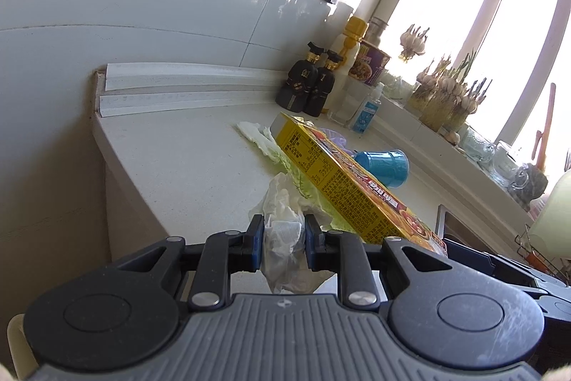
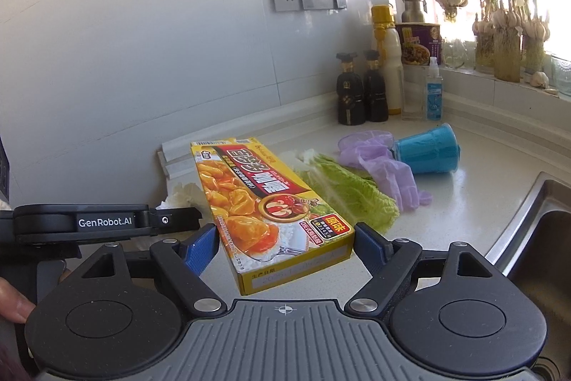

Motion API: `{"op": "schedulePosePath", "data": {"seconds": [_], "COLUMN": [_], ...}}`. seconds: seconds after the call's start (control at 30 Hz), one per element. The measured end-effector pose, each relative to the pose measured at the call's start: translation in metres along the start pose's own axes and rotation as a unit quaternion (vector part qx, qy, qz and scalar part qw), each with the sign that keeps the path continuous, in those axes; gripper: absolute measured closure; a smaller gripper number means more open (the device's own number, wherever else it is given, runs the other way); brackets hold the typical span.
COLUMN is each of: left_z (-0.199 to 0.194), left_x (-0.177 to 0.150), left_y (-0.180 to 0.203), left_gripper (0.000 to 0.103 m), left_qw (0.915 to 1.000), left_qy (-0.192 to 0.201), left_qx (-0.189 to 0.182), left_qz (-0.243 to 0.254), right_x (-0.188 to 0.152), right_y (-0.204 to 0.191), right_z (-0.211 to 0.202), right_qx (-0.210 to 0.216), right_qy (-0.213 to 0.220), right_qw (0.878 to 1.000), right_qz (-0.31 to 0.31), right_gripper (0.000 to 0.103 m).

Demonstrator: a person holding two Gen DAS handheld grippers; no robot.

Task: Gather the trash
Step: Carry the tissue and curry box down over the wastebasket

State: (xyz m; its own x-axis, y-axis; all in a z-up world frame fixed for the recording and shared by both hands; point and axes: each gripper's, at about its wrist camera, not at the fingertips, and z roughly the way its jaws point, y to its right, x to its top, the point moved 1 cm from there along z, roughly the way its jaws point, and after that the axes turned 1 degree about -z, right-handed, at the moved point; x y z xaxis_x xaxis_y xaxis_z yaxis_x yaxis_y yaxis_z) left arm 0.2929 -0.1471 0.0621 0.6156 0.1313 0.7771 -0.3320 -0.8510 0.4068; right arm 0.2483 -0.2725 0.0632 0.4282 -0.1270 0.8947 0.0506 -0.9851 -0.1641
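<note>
Here, at the left, the left gripper (image 1: 284,240) has its blue fingers (image 1: 257,238) closed on a crumpled white tissue (image 1: 282,224), which bulges above and below the pads. Just right of it, the yellow curry box (image 2: 266,202) sits between the fingers (image 2: 205,247) of the right gripper (image 2: 285,247); these are spread wide, one pad at each long side of the box's near end, and they grip it, with the box raised at an angle over the white desk (image 1: 185,163). Under and beyond the box lies a pale green cabbage leaf (image 2: 351,193), flat on the desk. Further right, a crumpled purple glove (image 2: 383,168) lies touching the leaf's far edge, and a blue cup (image 2: 426,149) lies on its side just beside the glove. Behind these, against the tiled wall, stand two dark bottles (image 2: 362,90), a white bottle with a yellow cap (image 2: 387,59) and a small clear spray bottle (image 2: 433,91). At the far right, the steel sink (image 2: 528,220) is set into the desk, and sprouting garlic (image 2: 506,34) lines the window sill.
</note>
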Motion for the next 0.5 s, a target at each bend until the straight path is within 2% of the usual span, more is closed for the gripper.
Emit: {"op": "schedulePosePath", "data": {"seconds": [0.2,0.5], "left_z": [-0.019,-0.04], "left_x": [-0.004,-0.013], "left_y": [-0.023,-0.066], "left_gripper": [0.083,0.083], "left_qw": [0.9995,0.9964], "left_qy": [0.007,0.012], "left_qx": [0.0,0.035], "left_qz": [-0.031,-0.076], "right_x": [-0.006,-0.021], "right_y": [-0.016,-0.052], "right_z": [-0.006,-0.005], "right_qx": [0.033,0.079], "right_qy": [0.009,0.011], "right_qw": [0.999,0.997], "right_qz": [-0.003,-0.015], "right_gripper": [0.02,0.02]}}
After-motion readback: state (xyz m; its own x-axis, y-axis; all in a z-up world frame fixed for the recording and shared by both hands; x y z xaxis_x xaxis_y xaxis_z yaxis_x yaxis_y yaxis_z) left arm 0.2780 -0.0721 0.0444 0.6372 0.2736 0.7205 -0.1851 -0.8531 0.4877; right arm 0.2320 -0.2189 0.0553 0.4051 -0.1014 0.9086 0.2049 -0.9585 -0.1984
